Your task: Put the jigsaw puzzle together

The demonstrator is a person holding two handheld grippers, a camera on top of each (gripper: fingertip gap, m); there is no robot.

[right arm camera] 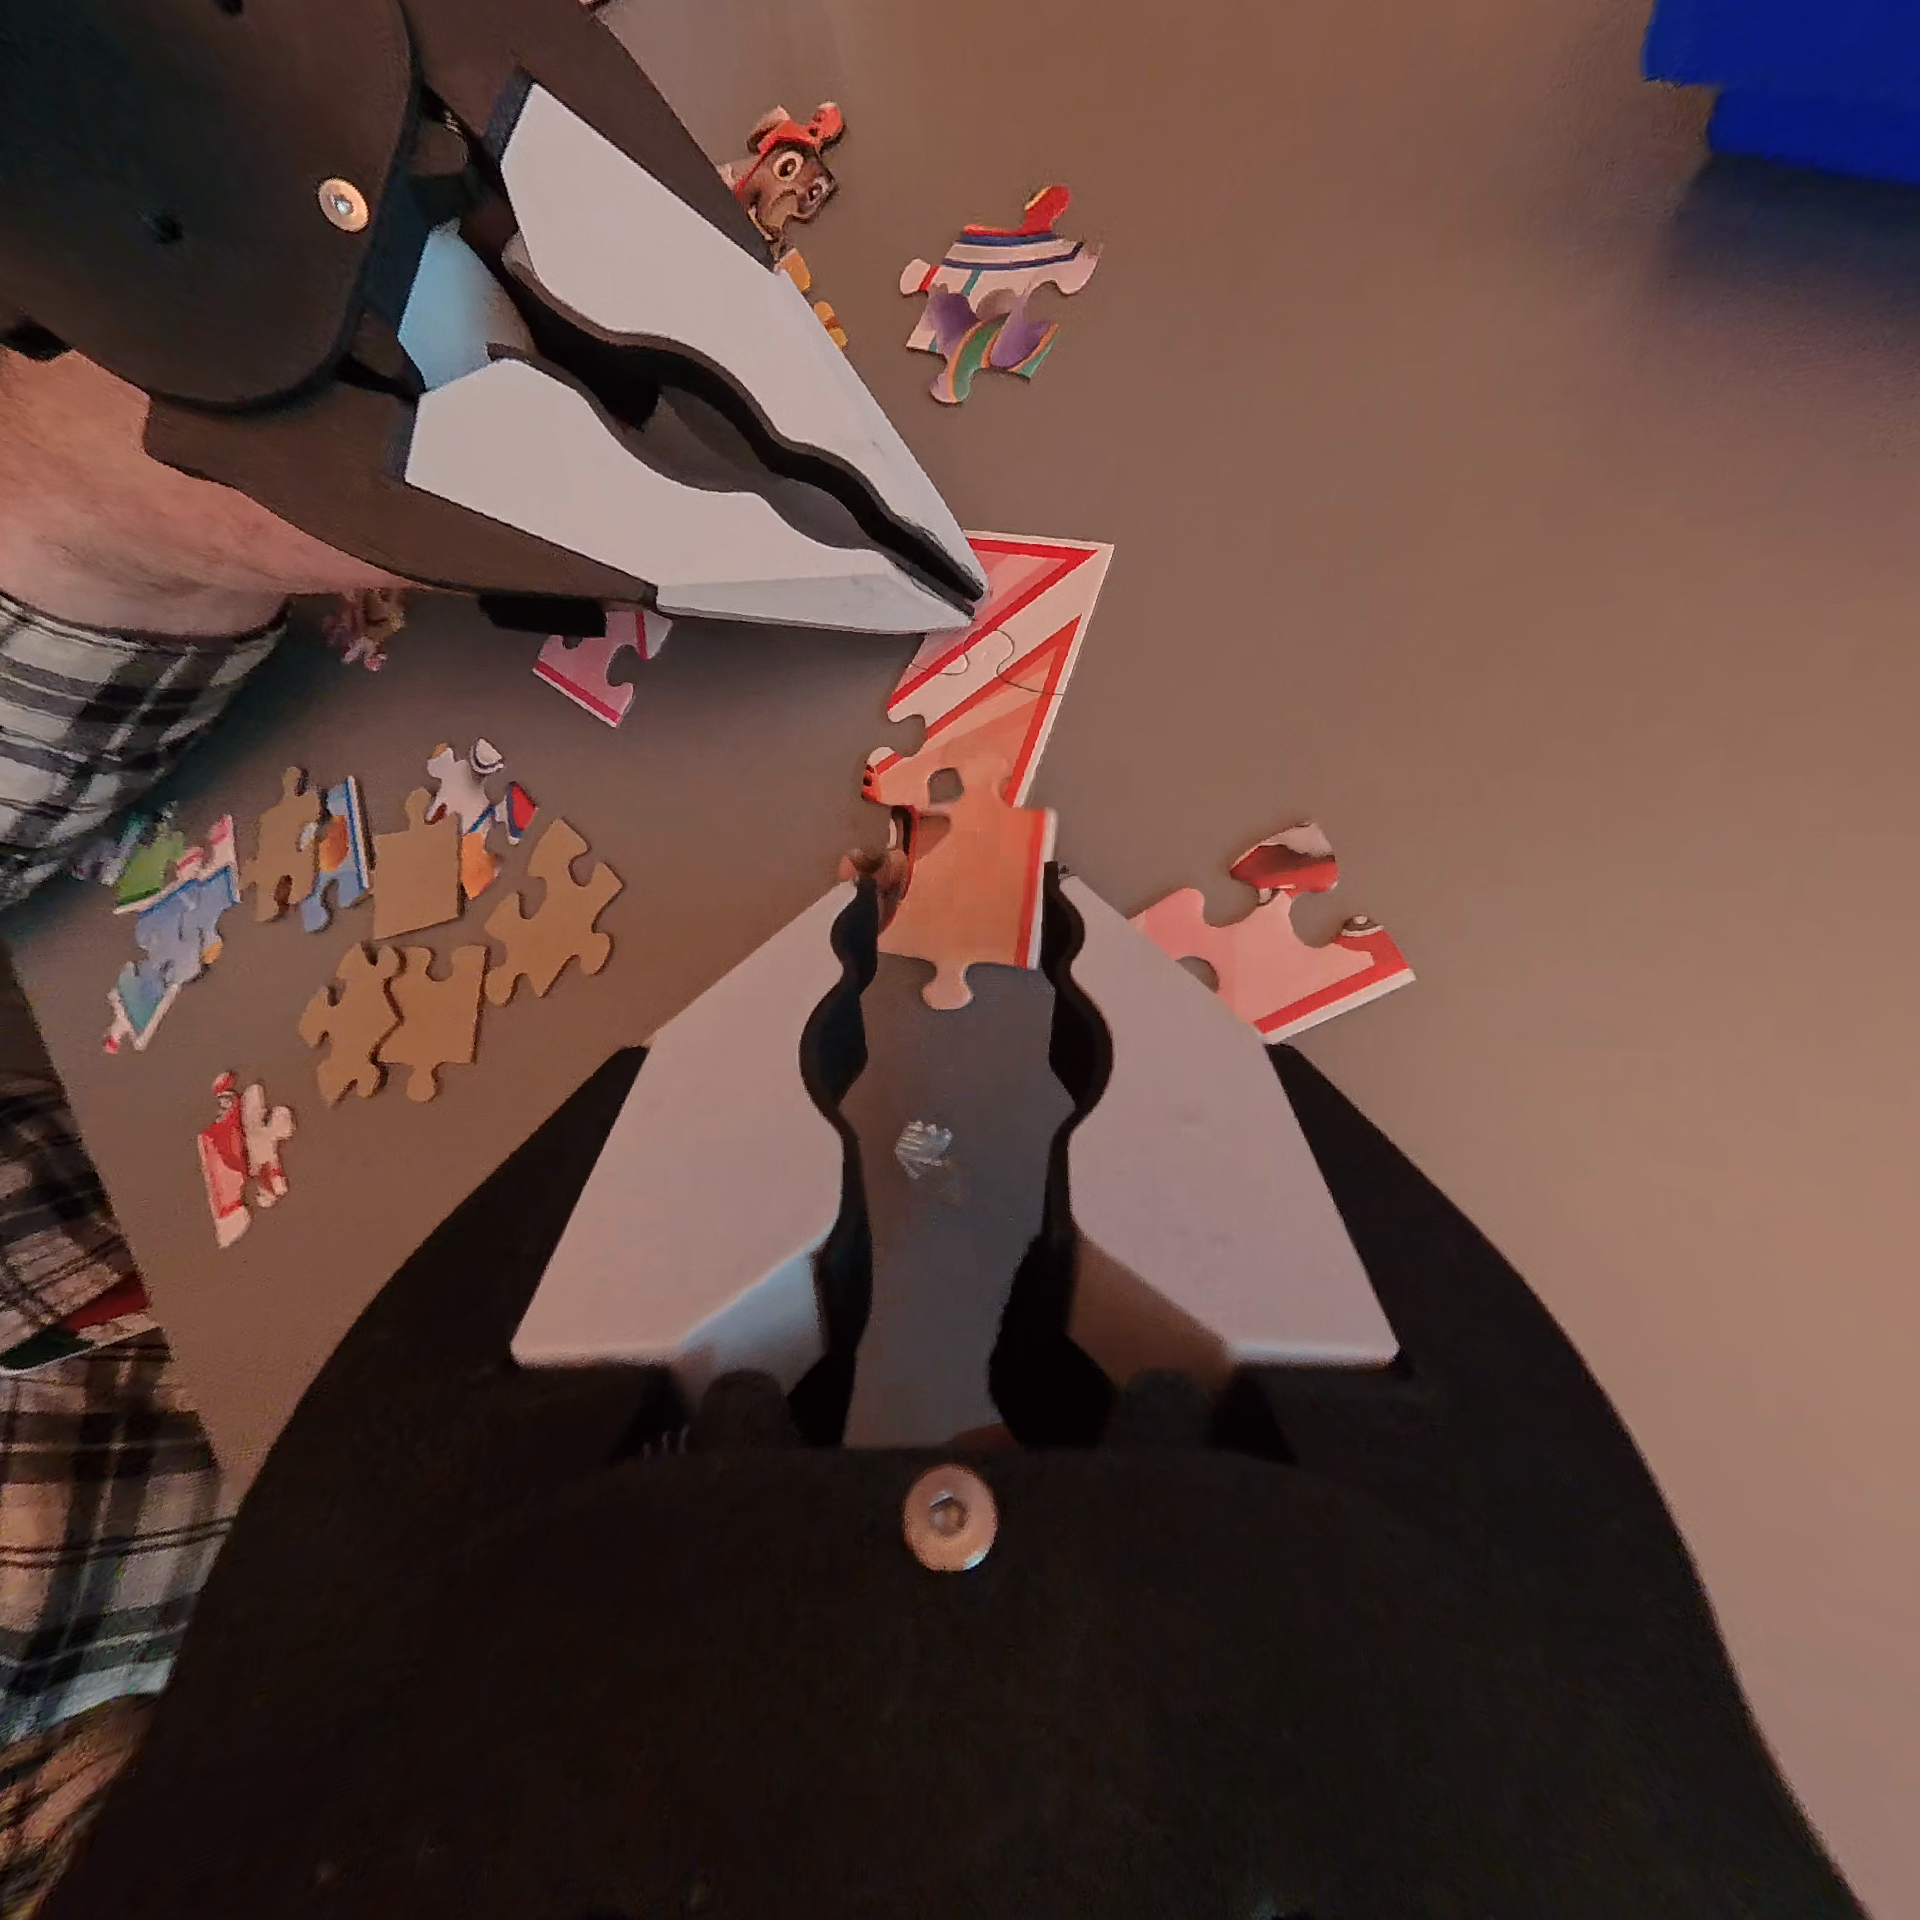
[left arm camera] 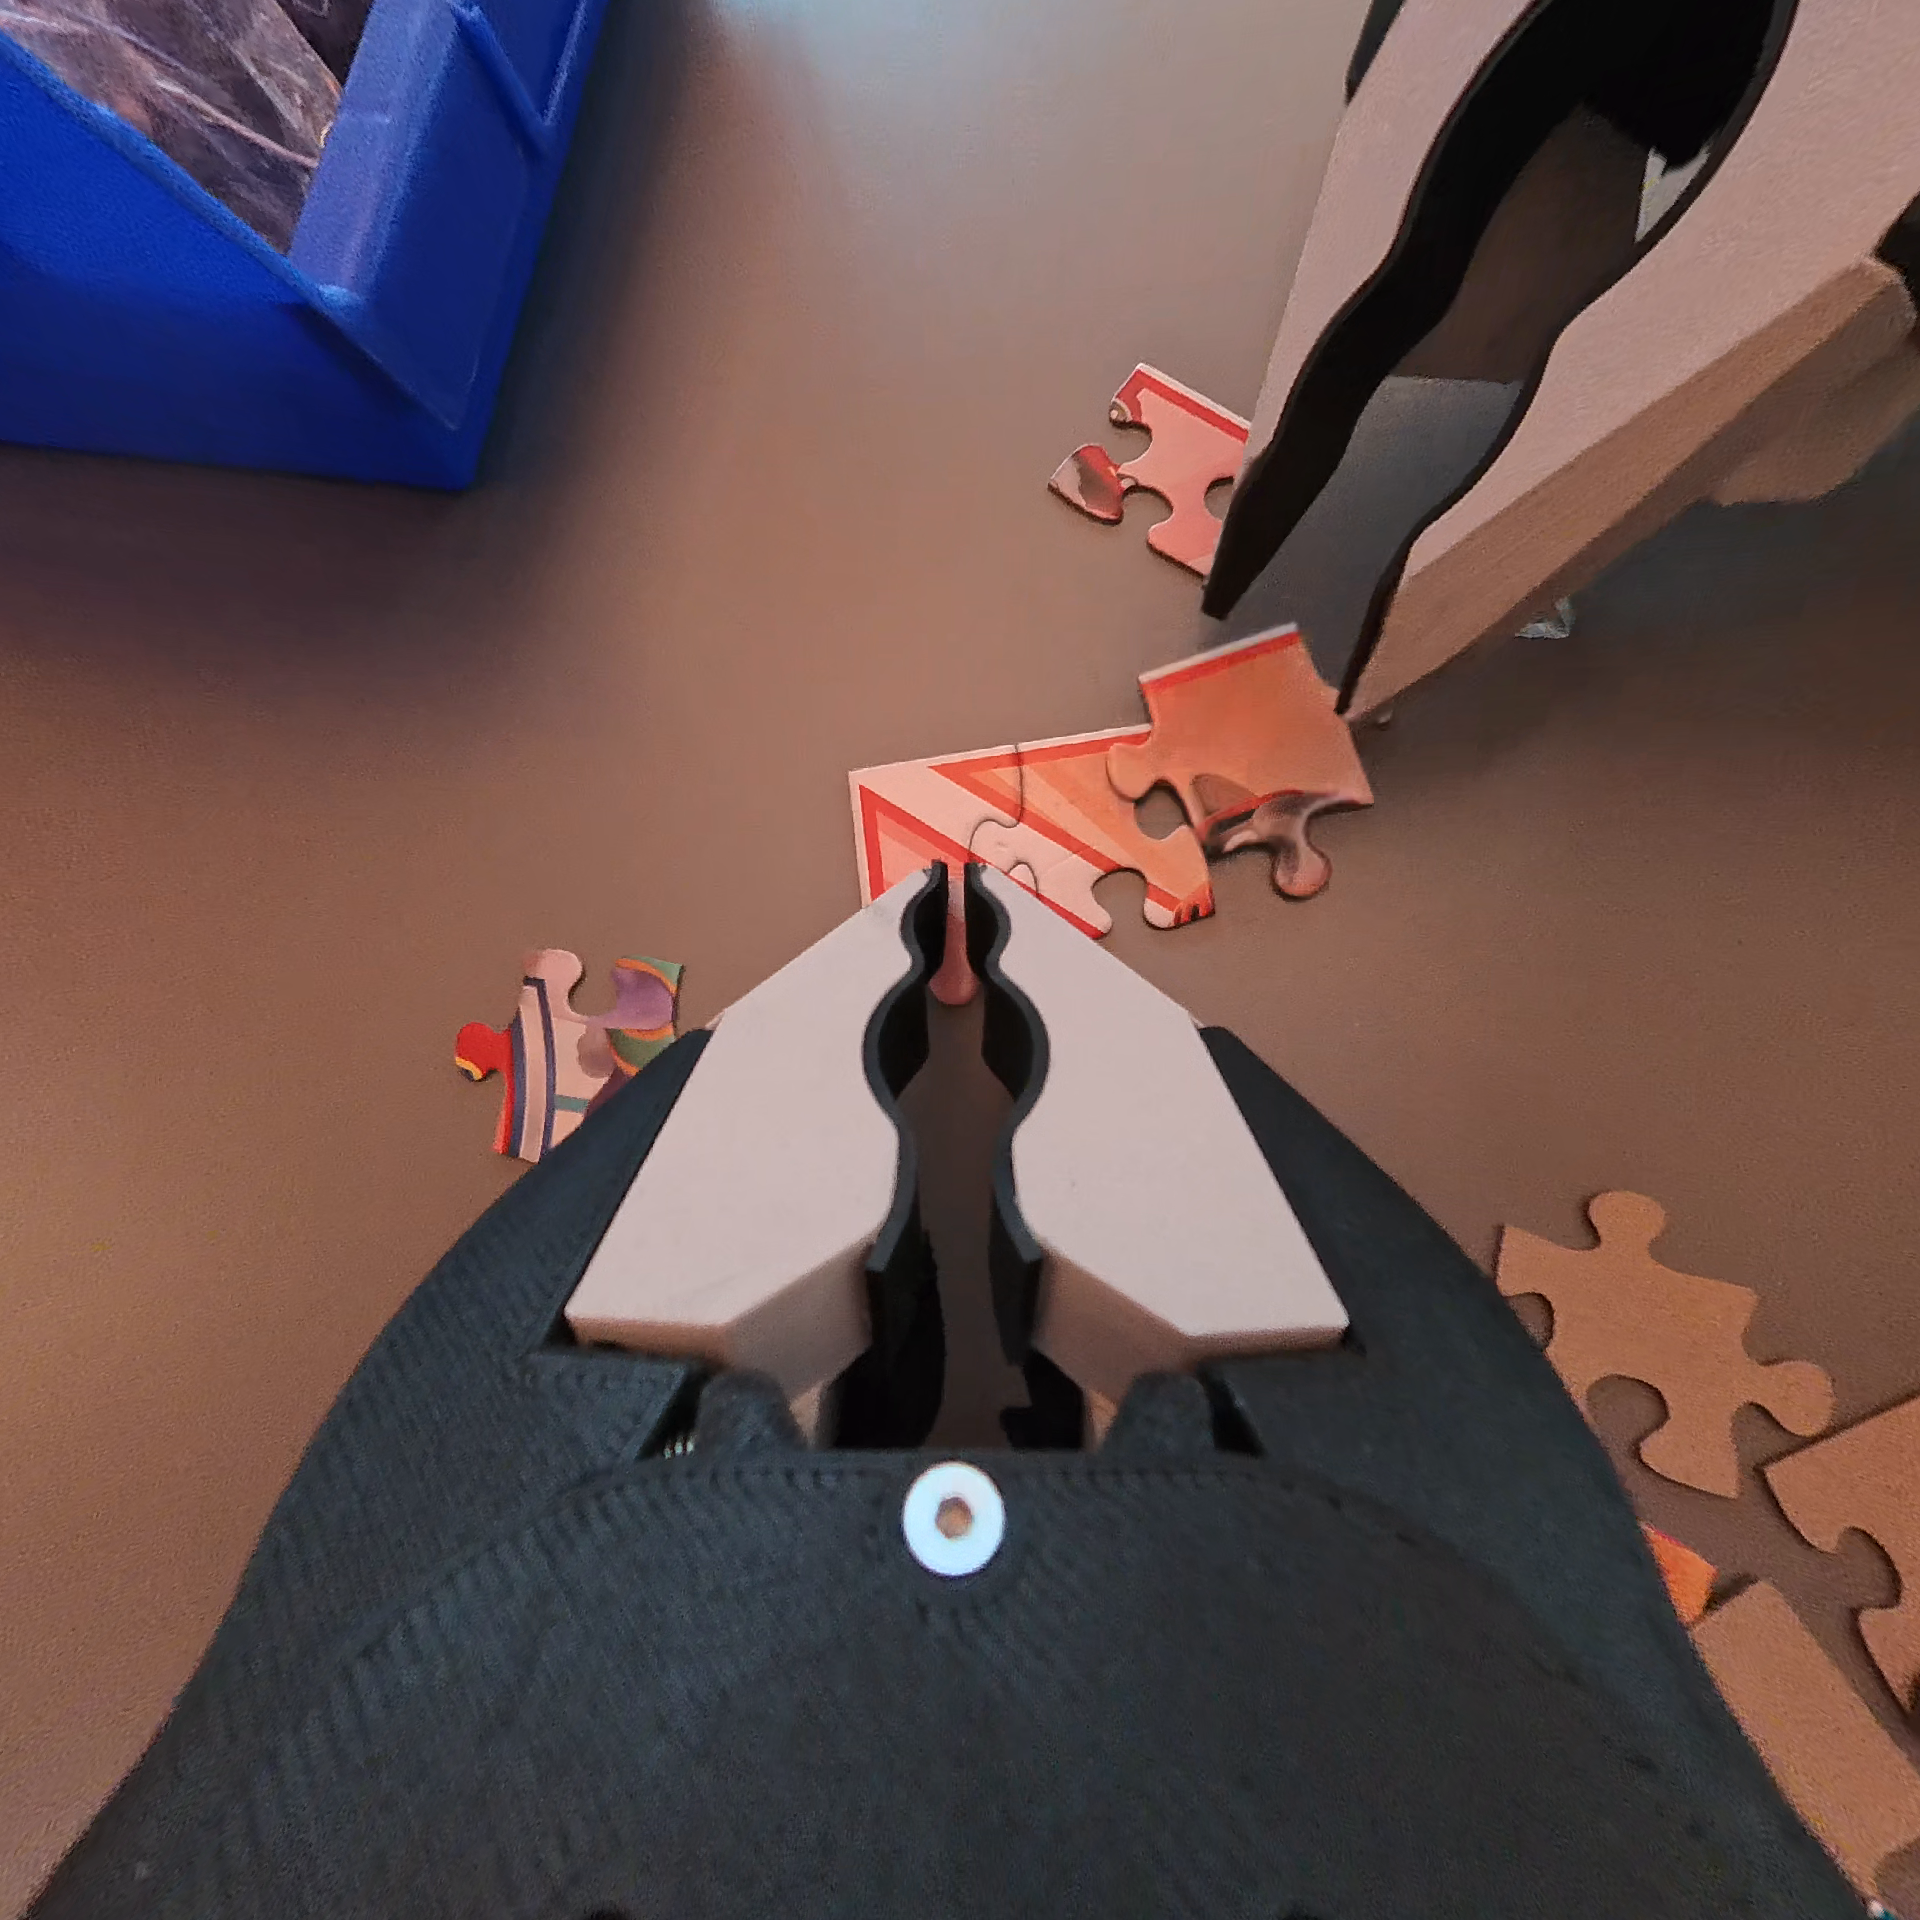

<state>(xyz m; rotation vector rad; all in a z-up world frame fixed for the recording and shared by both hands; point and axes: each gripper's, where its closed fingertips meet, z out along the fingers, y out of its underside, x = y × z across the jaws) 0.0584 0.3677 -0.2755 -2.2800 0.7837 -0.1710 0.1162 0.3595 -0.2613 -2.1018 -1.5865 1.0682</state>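
Two joined corner pieces (left arm camera: pixel 1039 821) with red and orange stripes lie flat on the brown table (left arm camera: pixel 727 623); they also show in the right wrist view (right arm camera: pixel 1008 644). My left gripper (left arm camera: pixel 954 873) is shut, and its tips press on the corner of these joined pieces; it also shows in the right wrist view (right arm camera: pixel 971 597). An orange piece (right arm camera: pixel 971 894) lies between the fingertips of my open right gripper (right arm camera: pixel 954 888), its tab overlapping the joined pieces. In the left wrist view this piece (left arm camera: pixel 1247 727) sits just under the right gripper (left arm camera: pixel 1283 655).
A blue bin (left arm camera: pixel 260 260) stands at the far left. Loose pieces lie around: a pink one (right arm camera: pixel 1278 956), a multicoloured one (right arm camera: pixel 987 301), a dog-face one (right arm camera: pixel 790 166). Several face-down brown pieces (right arm camera: pixel 436 935) lie beside a person's plaid clothing (right arm camera: pixel 94 707). The gap from one gripper's tips to the other's is roughly 7 cm.
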